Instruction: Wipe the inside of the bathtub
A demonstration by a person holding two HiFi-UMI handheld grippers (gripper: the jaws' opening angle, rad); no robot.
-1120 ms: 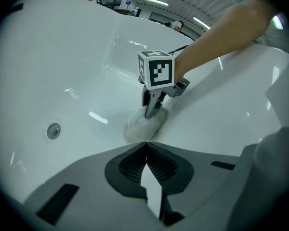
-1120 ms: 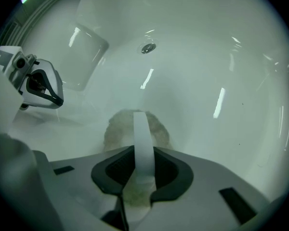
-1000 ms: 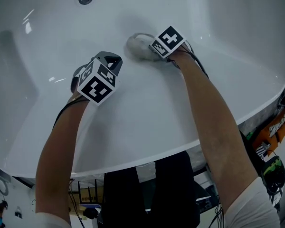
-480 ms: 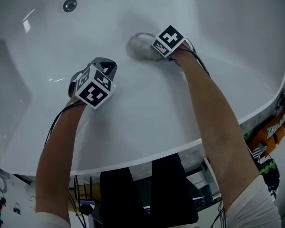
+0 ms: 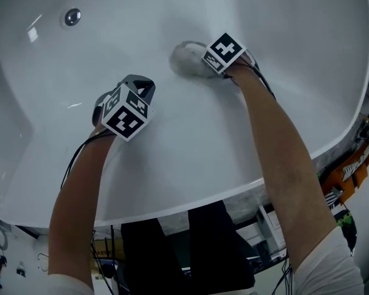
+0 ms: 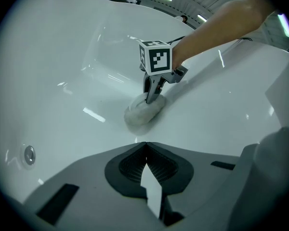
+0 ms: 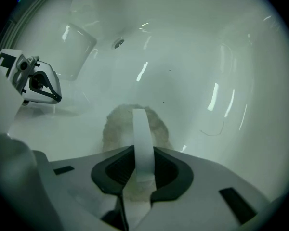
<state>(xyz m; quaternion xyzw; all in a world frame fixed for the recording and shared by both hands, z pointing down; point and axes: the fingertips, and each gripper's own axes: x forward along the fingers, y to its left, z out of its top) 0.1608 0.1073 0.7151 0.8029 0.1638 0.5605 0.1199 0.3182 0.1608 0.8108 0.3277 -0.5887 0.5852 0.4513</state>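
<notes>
Slippage risk: fingers of my right gripper (image 7: 142,129), clamped on the pale grey fluffy cloth wad (image 5: 186,60), could shed it if the glossy white bathtub (image 5: 190,140) drags it; my left gripper (image 6: 145,150) fingers are together, empty.

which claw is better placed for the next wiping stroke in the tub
Right. The right claw is shut on the cloth against the tub wall; the left claw is shut and empty.

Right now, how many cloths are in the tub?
1. The cloth is clamped in the right gripper, pressed on the tub wall. The left gripper is shut and empty. Part of the tub is out of view.
</notes>
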